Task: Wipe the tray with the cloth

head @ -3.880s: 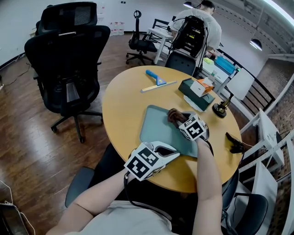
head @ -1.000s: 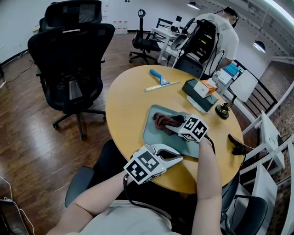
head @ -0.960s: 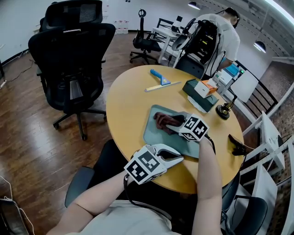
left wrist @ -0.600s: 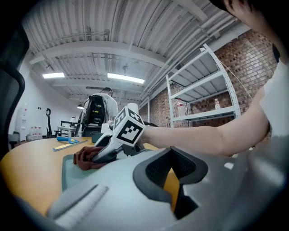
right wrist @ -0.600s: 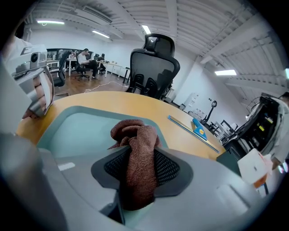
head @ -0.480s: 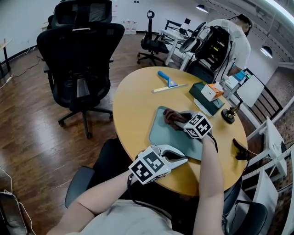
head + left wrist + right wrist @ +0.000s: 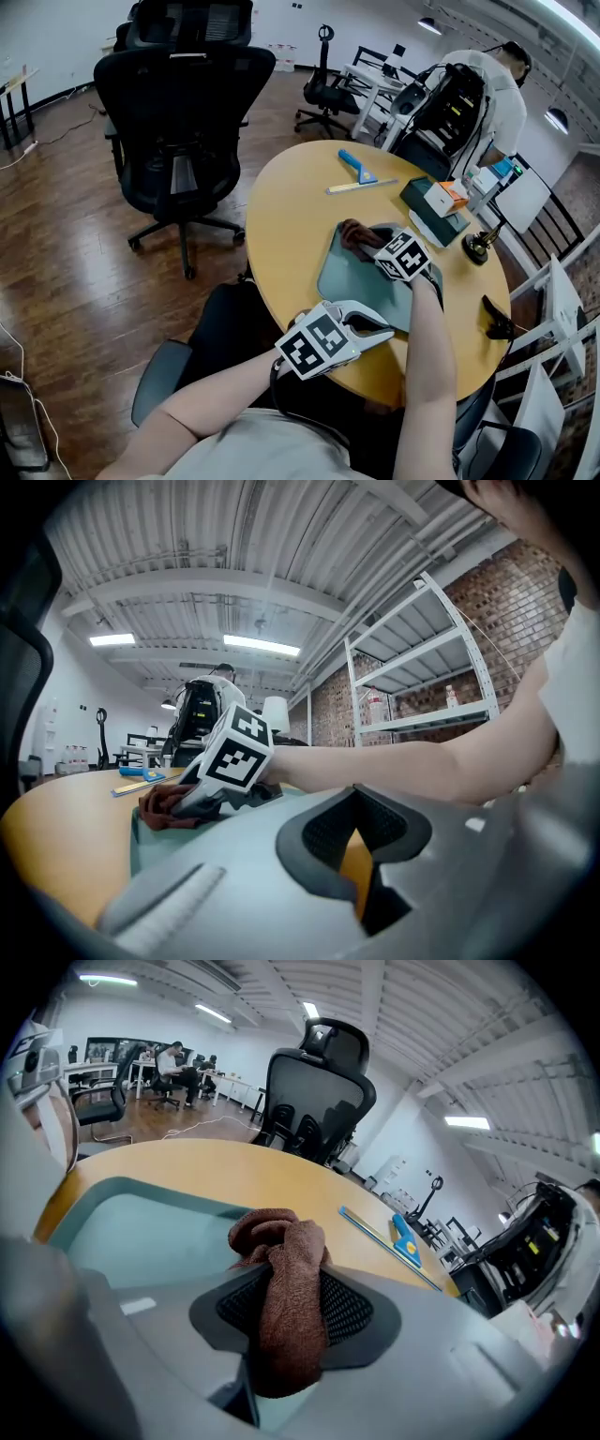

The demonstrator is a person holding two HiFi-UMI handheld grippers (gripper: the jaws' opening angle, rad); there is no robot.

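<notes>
Right gripper (image 7: pixel 364 244) pinches the cloth (image 7: pixel 281 1279) on the tray (image 7: pixel 349 281).
Left gripper (image 7: pixel 380 330), jaws together, sits behind it; ruler (image 7: pixel 368 1230) and blue scraper (image 7: pixel 409 1237) lie ahead.

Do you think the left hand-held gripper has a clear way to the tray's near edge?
Probably yes: the left hand-held gripper sits right by the tray, with nothing between them; the cloth is at its far end.

Bright, even office light
Ceiling strip lights (image 7: pixel 261 646) glow overhead; shadows are soft; both gripper views curve into dark corners, with nearest surfaces blurred.
</notes>
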